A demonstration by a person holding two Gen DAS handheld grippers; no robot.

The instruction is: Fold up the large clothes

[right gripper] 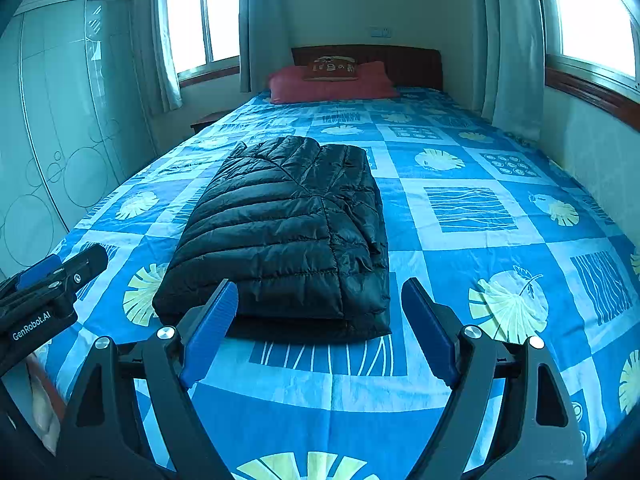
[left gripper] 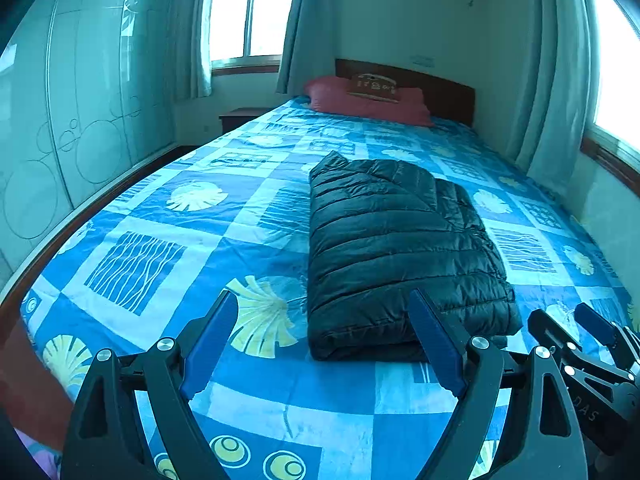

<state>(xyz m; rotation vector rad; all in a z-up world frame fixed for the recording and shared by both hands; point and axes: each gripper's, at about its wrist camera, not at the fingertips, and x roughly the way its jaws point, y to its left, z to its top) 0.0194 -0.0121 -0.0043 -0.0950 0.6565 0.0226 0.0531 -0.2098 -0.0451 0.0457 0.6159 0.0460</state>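
Observation:
A black quilted puffer jacket [left gripper: 396, 248] lies folded into a thick rectangle on the blue patterned bedspread [left gripper: 168, 216]; it also shows in the right wrist view [right gripper: 288, 232]. My left gripper [left gripper: 324, 308] is open and empty, held above the bed just short of the jacket's near edge. My right gripper [right gripper: 316, 296] is open and empty, also just short of that near edge. The right gripper shows at the lower right of the left wrist view [left gripper: 572, 320]. The left gripper shows at the left edge of the right wrist view [right gripper: 68, 264].
A red pillow [right gripper: 332, 84] with a small brown cushion [right gripper: 332, 68] lies against the wooden headboard [right gripper: 404, 62]. A glass-door wardrobe [right gripper: 60, 132] stands left of the bed. Curtained windows [right gripper: 200, 16] are at the back left and right. A nightstand [left gripper: 240, 116] is by the bed.

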